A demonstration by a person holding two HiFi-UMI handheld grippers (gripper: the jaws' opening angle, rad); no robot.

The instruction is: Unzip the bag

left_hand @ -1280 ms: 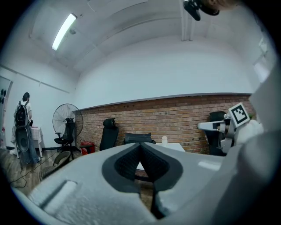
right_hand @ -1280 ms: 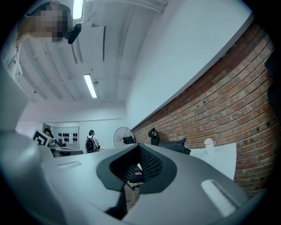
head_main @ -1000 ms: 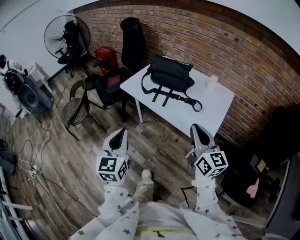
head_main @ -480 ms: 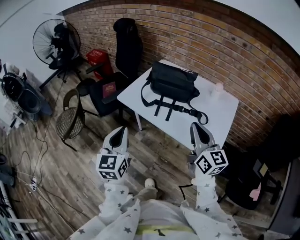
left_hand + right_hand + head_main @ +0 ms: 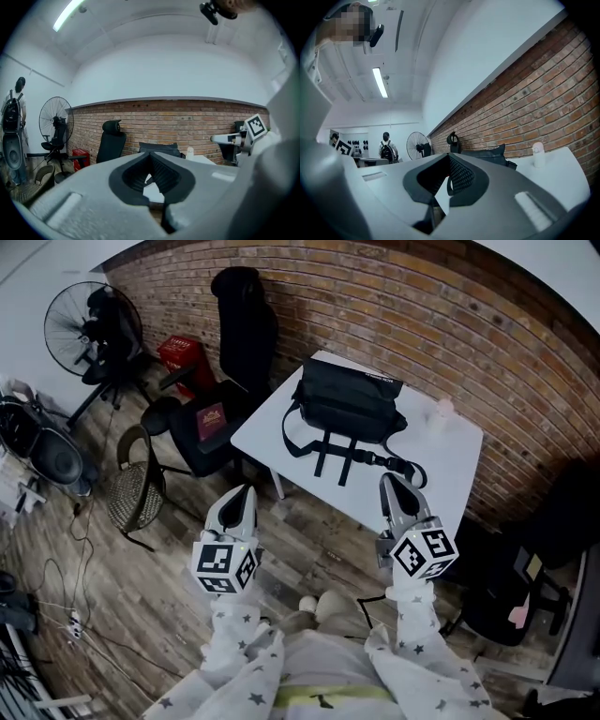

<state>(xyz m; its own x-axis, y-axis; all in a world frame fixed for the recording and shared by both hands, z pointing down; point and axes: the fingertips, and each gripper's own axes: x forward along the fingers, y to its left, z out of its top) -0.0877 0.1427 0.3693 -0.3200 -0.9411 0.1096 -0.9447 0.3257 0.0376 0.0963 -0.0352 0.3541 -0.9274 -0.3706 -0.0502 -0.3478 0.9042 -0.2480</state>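
A black bag (image 5: 349, 407) with loose straps lies on a white table (image 5: 452, 460) against the brick wall. It also shows far off as the black bag (image 5: 158, 148) in the left gripper view and the black bag (image 5: 485, 155) in the right gripper view. My left gripper (image 5: 243, 499) is shut and empty, held over the floor short of the table's near left corner. Over the table's near edge, below the bag's strap ends, my right gripper (image 5: 391, 486) is shut too, with nothing in it. Neither touches the bag.
A small white bottle (image 5: 442, 410) stands on the table right of the bag. A tall black office chair (image 5: 239, 320), a black seat with a red item (image 5: 208, 418), a round wicker chair (image 5: 129, 491), a fan (image 5: 82, 327) and a red crate (image 5: 184, 354) stand left. Cables cross the wooden floor.
The table and bag have come closer and lower in the head view as I step toward them. Both grippers stay shut, held out in front.
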